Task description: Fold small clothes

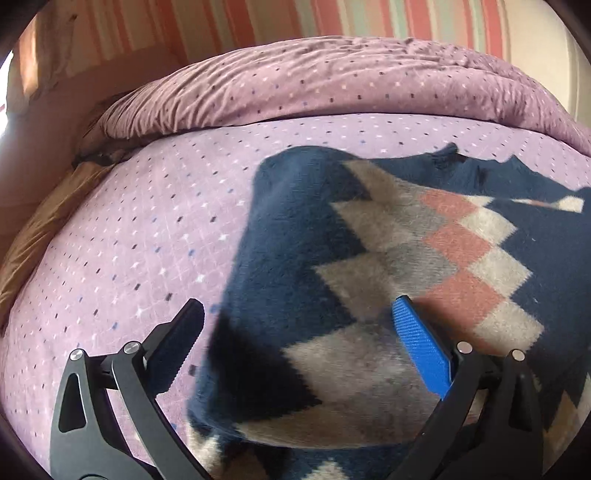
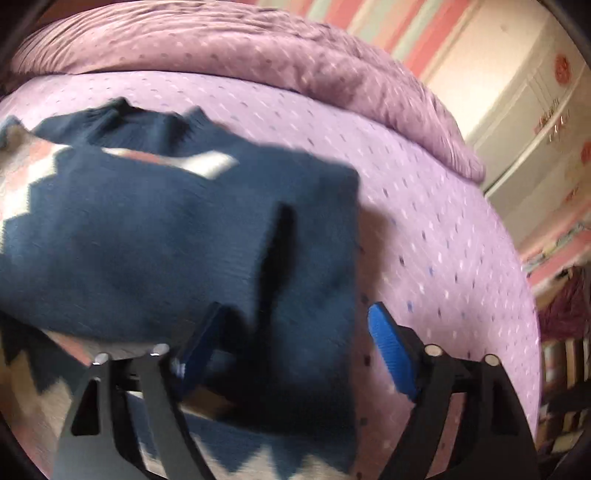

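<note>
A navy knit sweater (image 1: 388, 240) with a cream, grey and pink diamond pattern lies flat on the lilac dotted bed sheet (image 1: 147, 240). My left gripper (image 1: 298, 304) hovers open over the sweater's left edge: the black finger is over bare sheet, the blue pad over the patterned front. In the right wrist view the sweater (image 2: 147, 229) shows a plain navy folded-in part with its collar at the top. My right gripper (image 2: 297, 308) stands open just above that fold's right edge. Navy fabric lies between and below its pads, and neither pad presses on it.
A rumpled mauve duvet (image 1: 295, 81) is heaped along the far side of the bed. Brown fabric (image 1: 37, 229) hangs at the bed's left edge. A cream wardrobe (image 2: 517, 110) and a striped wall (image 1: 332, 18) stand beyond the bed. Bare sheet (image 2: 443, 240) lies right of the sweater.
</note>
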Motion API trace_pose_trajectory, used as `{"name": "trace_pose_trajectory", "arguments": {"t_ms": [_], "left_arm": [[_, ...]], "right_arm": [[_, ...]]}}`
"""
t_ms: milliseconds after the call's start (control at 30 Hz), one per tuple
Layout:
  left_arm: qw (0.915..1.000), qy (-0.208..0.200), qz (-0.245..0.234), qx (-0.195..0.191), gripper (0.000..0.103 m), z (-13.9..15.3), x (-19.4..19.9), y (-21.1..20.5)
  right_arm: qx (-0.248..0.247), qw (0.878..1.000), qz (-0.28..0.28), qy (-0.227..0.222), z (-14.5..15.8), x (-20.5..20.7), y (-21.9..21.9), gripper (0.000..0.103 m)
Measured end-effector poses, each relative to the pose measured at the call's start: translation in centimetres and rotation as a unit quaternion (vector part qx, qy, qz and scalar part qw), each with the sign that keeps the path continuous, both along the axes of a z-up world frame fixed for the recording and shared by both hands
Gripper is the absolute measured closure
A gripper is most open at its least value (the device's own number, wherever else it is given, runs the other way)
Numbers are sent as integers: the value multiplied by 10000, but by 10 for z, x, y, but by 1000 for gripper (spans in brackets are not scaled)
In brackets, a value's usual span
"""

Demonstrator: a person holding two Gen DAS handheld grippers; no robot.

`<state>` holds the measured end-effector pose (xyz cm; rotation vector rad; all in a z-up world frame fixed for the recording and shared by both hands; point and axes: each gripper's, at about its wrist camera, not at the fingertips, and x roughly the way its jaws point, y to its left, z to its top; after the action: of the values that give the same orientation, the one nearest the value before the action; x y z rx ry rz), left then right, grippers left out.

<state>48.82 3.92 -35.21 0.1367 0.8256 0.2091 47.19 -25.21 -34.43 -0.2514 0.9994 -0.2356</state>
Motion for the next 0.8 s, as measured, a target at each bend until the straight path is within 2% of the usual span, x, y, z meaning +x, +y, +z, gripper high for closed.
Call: {"name": "trace_pose_trajectory", "arguments": {"t_ms": [33,100,233,300,333,467,567,667,733,800], "left_arm": [[10000,-10,-20,63,3,0,0,1],[10000,29,-52,53,3,-1,1,4],[9999,55,-18,-93,3,4,-3,14],[9996,-6,-85,-264,3,12,-13,17],[9997,-90,-167,-167,3,21,-25,17],[9988,-335,-338,-61,3,52,-72,26],[9981,-489,-361,-131,3,77,-130,44],[9978,-557,-313,-145,3,90,-189,61],[9980,-505,-328,-188,3,92,-221,68],[9982,-449,-330,-232,3,90,-252,74]], "right_arm": [[140,9998,-112,17,-2,-2,-11,8],[239,9994,-244,58,-1,-3,-20,8],[92,9988,-468,78,10,-7,-27,8],[624,9976,-265,-147,25,-22,-30,8],[818,9963,-157,-219,34,-33,-30,8],[1088,9927,184,-478,65,-94,-30,8],[1295,9895,340,-545,81,-158,-32,8],[1380,9876,519,-533,87,-224,-31,8],[1485,9867,448,-488,86,-261,-35,8],[1798,9824,230,-446,83,-294,-44,8]]}}
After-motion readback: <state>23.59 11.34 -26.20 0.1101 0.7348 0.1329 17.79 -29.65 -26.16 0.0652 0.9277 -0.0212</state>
